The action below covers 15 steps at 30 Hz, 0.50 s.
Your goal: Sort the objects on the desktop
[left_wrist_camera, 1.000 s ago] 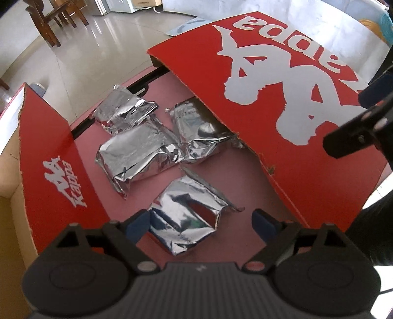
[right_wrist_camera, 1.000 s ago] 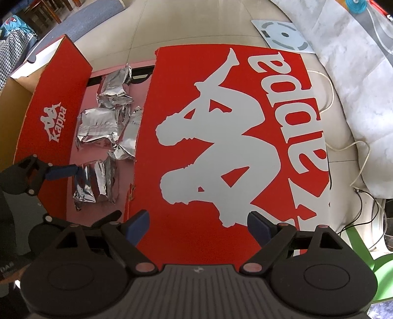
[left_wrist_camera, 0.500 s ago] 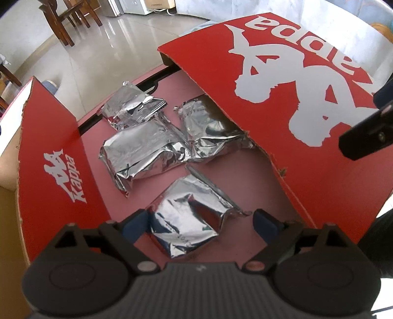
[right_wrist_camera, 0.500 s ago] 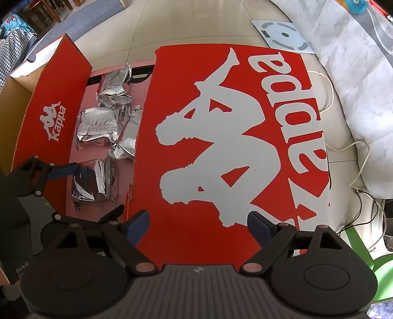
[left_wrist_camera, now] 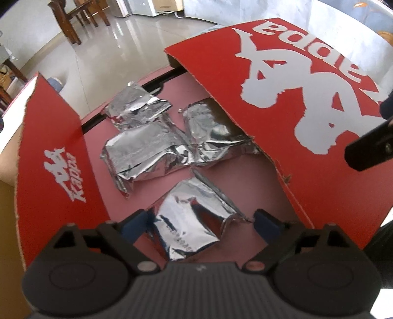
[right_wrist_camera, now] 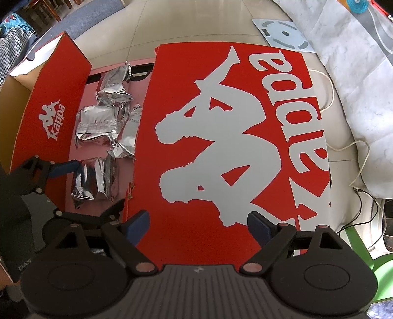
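Observation:
Several crumpled silver foil packets lie on the pink floor of an open red Kappa box (left_wrist_camera: 248,186). The nearest foil packet (left_wrist_camera: 189,220) sits between the spread fingers of my left gripper (left_wrist_camera: 200,220), which is open; contact with the pads is unclear. A larger packet (left_wrist_camera: 142,152) and two more (left_wrist_camera: 211,132) lie farther in. The right wrist view shows the same near packet (right_wrist_camera: 93,179) inside the left gripper (right_wrist_camera: 91,186). My right gripper (right_wrist_camera: 197,224) hovers open over the big red lid (right_wrist_camera: 221,147) with nothing in it.
The red lid (left_wrist_camera: 294,98) overhangs the box's right side and covers part of one packet. A red side flap (left_wrist_camera: 51,159) stands on the left. White cables (right_wrist_camera: 353,157) and a pale cloth (right_wrist_camera: 356,61) lie right of the box. Wooden chairs (left_wrist_camera: 73,17) stand far behind.
My left gripper has moved forward and down over the box, so the nearest foil packet now lies between its fingers. The right gripper has stayed still above the lid.

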Available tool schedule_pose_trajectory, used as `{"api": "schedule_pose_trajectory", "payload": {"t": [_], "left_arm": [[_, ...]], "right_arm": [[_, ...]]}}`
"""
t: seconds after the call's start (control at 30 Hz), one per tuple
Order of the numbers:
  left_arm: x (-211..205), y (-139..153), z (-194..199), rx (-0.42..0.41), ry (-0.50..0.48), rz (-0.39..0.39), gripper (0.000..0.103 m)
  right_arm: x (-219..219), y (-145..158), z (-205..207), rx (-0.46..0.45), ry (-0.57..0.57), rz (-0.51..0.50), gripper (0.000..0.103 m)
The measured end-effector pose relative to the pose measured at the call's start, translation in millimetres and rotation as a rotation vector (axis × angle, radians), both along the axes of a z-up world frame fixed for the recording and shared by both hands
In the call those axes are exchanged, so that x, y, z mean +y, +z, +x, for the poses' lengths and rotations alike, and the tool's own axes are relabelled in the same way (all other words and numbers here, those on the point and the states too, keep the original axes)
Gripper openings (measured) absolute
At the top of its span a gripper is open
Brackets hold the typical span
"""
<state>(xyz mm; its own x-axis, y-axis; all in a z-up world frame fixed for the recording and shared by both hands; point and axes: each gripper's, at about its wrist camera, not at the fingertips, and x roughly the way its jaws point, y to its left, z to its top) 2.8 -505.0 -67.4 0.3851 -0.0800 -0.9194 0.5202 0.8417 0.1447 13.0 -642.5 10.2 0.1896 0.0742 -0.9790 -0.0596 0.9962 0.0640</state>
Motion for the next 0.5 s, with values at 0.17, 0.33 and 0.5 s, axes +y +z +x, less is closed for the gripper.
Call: {"api": "schedule_pose_trajectory", "payload": {"t": [0.17, 0.33, 0.5], "left_arm": [[4.0, 4.9, -0.2, 0.006, 0.033, -0.020, 0.081], [3.6, 7.9, -5.0, 0.001, 0.035, -0.021, 0.077], [7.9, 12.1, -4.8, 0.001, 0.059, -0.041, 0.071]], "right_arm": [[1.2, -0.2, 0.5, 0.000, 0.002, -0.002, 0.086], [0.6, -0.5, 1.1, 0.002, -0.001, -0.005, 0.086], [0.1, -1.1, 1.6, 0.004, -0.005, -0.006, 0.086]]}}
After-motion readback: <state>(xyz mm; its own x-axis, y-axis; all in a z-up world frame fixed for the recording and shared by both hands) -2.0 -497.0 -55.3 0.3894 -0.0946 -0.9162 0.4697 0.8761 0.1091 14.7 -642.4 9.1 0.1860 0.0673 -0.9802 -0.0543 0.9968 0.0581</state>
